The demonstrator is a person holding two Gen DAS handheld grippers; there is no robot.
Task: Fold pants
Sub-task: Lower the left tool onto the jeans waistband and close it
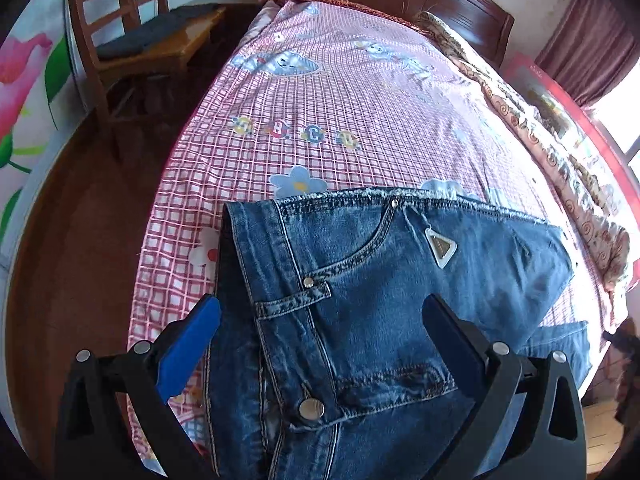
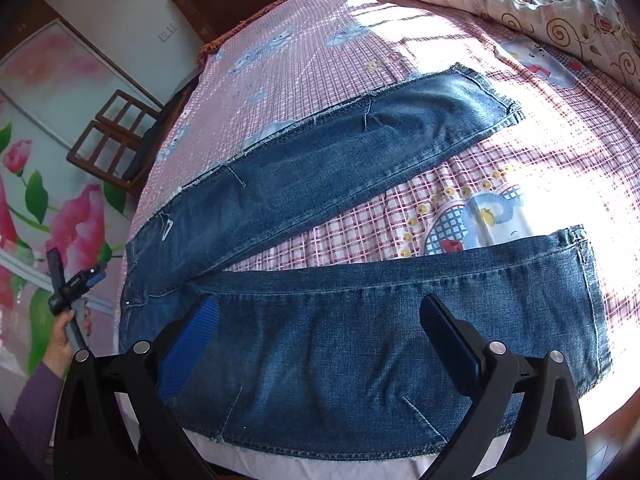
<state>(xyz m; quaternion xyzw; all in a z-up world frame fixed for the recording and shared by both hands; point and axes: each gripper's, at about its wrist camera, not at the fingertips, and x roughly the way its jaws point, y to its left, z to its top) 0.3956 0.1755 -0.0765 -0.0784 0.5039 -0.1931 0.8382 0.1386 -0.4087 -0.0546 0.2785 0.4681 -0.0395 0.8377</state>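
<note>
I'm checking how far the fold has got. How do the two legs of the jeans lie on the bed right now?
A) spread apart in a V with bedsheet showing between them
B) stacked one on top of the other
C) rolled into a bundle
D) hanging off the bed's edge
A: in the right wrist view the far leg and the near leg diverge, with checked bedsheet between them.

pants (image 2: 320, 184) on bed (image 1: 360, 92), legs apart

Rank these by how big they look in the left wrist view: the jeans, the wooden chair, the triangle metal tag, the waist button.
1. jeans, though nearness to the camera enlarges them
2. wooden chair
3. triangle metal tag and waist button: they look alike, and the button lies nearer, so I do not rank them.
</note>
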